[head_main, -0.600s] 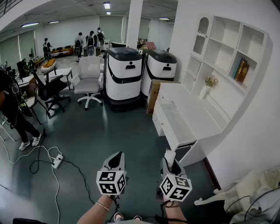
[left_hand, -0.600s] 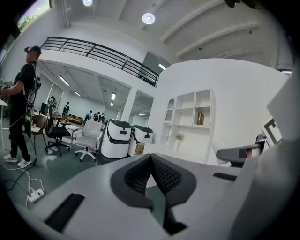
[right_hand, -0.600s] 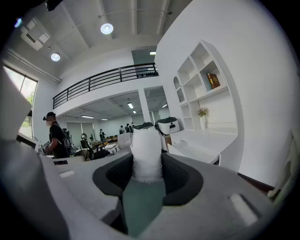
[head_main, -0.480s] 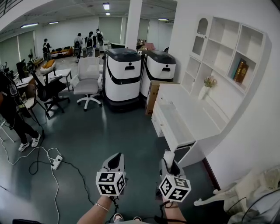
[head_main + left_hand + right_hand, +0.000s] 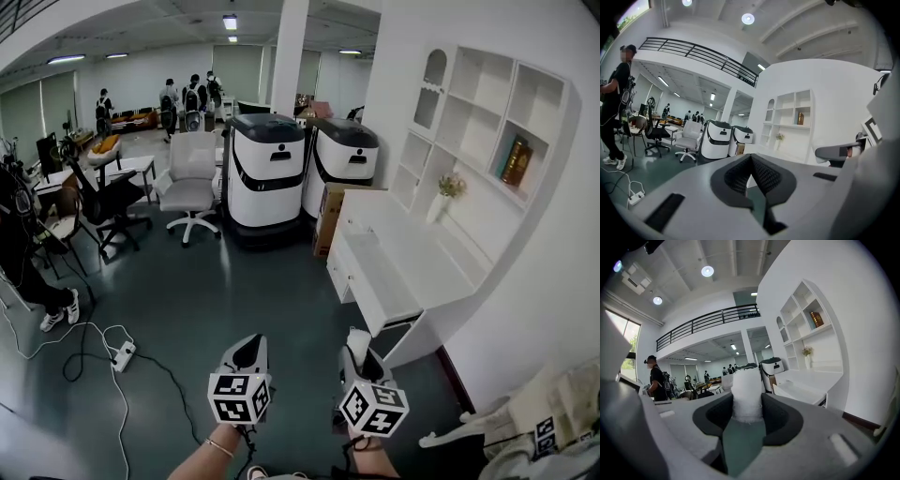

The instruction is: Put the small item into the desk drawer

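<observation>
In the right gripper view a small white wrapped item stands upright between my right gripper's dark pads, which press on it. The head view shows that item poking out of the right gripper at the lower middle, above the green floor. My left gripper is beside it, shut and holding nothing, its pads meeting at the tip. The white desk stands ahead to the right with its drawer pulled open. Both grippers are well short of it.
Two white-and-black robot units and a cardboard box stand beyond the desk. A white office chair is at the left of them. A power strip with cables lies on the floor. A white chair is at the lower right.
The head view has shifted a little, so the desk sits slightly nearer and the grippers slightly lower in the frame. Both grippers keep the same pose, and the white item stays held.
</observation>
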Tool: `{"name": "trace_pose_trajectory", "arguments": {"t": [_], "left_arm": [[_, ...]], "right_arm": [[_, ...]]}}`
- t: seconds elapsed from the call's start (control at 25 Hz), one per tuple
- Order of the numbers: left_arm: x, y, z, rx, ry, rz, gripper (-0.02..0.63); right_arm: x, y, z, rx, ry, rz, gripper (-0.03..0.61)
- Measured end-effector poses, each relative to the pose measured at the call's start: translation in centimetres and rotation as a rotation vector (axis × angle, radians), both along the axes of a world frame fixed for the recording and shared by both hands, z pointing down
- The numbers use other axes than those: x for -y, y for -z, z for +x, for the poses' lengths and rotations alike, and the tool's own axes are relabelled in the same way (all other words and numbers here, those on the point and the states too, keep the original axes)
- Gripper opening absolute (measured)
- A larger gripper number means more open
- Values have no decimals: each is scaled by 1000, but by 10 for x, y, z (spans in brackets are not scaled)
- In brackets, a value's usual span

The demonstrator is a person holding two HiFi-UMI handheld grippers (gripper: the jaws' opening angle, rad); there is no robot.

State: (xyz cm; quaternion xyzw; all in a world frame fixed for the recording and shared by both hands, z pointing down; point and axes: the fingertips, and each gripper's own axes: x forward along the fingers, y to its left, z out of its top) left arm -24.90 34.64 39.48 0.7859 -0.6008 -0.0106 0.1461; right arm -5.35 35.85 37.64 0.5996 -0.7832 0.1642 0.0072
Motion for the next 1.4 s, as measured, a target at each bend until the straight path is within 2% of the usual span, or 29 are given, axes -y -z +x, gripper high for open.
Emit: {"name": "trace_pose_trajectory", "arguments": {"t": [0.16, 0.4, 0.68, 0.84, 1.08, 1.4], "left_arm": [[3, -3, -9, 11, -20, 0, -6], [11, -27, -15, 15, -61, -52, -6], [51, -34, -11, 15, -99, -61, -6], [89, -37, -7, 8, -102, -61, -6], [166, -37, 6, 19, -103, -74, -6], [277, -17, 46, 49, -141, -47, -6]], "right_arm": [[-1, -8, -8, 1, -15, -23, 179], [-1, -28, -10, 11, -59, -66, 179], [31, -38, -2, 20, -115, -81, 181], [67, -42, 5, 20, -129, -84, 181], [149, -40, 19, 43, -137, -84, 181], [258, -26, 54, 66, -152, -64, 180]]}}
